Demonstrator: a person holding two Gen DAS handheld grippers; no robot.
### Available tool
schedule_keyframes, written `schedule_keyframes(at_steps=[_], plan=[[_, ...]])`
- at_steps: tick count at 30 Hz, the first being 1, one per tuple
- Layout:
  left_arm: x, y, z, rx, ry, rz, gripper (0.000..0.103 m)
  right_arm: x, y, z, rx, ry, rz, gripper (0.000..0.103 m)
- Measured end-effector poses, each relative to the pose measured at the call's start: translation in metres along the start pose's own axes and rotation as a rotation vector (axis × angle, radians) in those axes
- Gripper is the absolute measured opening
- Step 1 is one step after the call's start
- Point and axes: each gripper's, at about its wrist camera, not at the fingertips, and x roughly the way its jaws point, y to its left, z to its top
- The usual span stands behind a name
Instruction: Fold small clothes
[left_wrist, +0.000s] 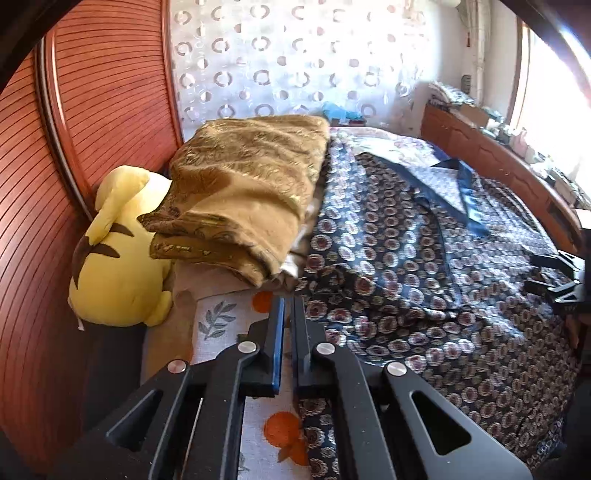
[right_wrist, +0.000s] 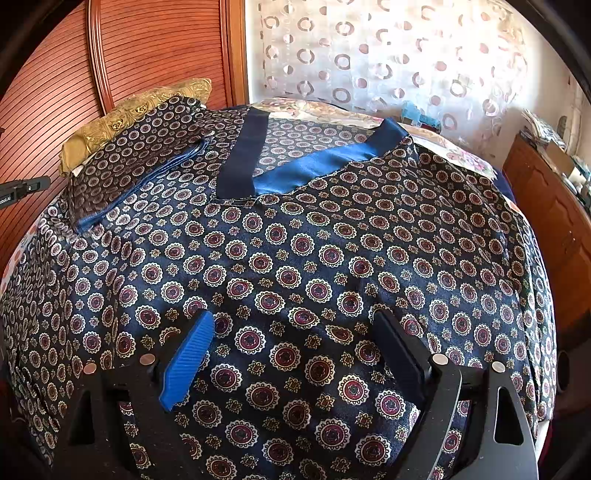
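A dark navy satin garment (right_wrist: 295, 266) with round maroon-and-white medallions and a plain blue V collar (right_wrist: 295, 166) lies spread on the bed. One sleeve (right_wrist: 140, 162) is folded across its left side. My right gripper (right_wrist: 295, 332) is open, just above the garment's lower middle. My left gripper (left_wrist: 288, 306) is shut or almost shut at the garment's left edge (left_wrist: 321, 291), over the floral sheet; I cannot see cloth between its fingers. The right gripper also shows at the right edge of the left wrist view (left_wrist: 561, 280).
A folded gold blanket (left_wrist: 247, 188) and a yellow plush toy (left_wrist: 118, 251) lie at the bed's left by the reddish slatted wardrobe (left_wrist: 92, 92). A wooden cabinet (right_wrist: 554, 229) with clutter stands on the right. A patterned curtain (right_wrist: 388, 55) hangs behind.
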Motion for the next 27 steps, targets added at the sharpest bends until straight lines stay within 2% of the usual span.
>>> schedule_keyframes(at_steps=[1, 2, 3, 4, 5, 6, 9, 18, 27], plan=[[-0.002, -0.005, 0.001, 0.015, -0.004, 0.004, 0.004, 0.0, 0.0, 0.0, 0.0, 0.0, 0.0, 0.089], [-0.004, -0.008, 0.0, 0.025, -0.007, 0.009, 0.02, 0.0, 0.0, 0.0, 0.0, 0.0, 0.0, 0.09], [-0.007, -0.014, 0.0, 0.04, -0.018, 0.011, 0.048, 0.0, 0.0, 0.0, 0.001, 0.001, 0.0, 0.09], [-0.011, -0.02, 0.0, 0.052, -0.034, 0.007, 0.059, 0.0, 0.0, 0.0, 0.0, 0.0, 0.0, 0.09], [-0.013, -0.025, 0.0, 0.057, -0.043, 0.006, 0.079, 0.0, 0.0, 0.0, 0.0, 0.0, 0.0, 0.09], [-0.015, -0.031, 0.001, 0.06, -0.044, -0.003, 0.085, 0.0, 0.0, 0.0, -0.001, 0.0, 0.0, 0.09], [-0.014, -0.051, 0.002, 0.053, -0.042, -0.062, 0.085, 0.0, -0.001, 0.0, 0.0, 0.001, -0.002, 0.091], [0.014, -0.118, -0.008, 0.127, 0.03, -0.163, 0.085, 0.0, -0.003, -0.001, 0.006, 0.005, -0.003, 0.093], [0.036, -0.155, -0.019, 0.164, 0.091, -0.186, 0.085, -0.002, -0.005, -0.002, 0.017, 0.003, -0.014, 0.093]])
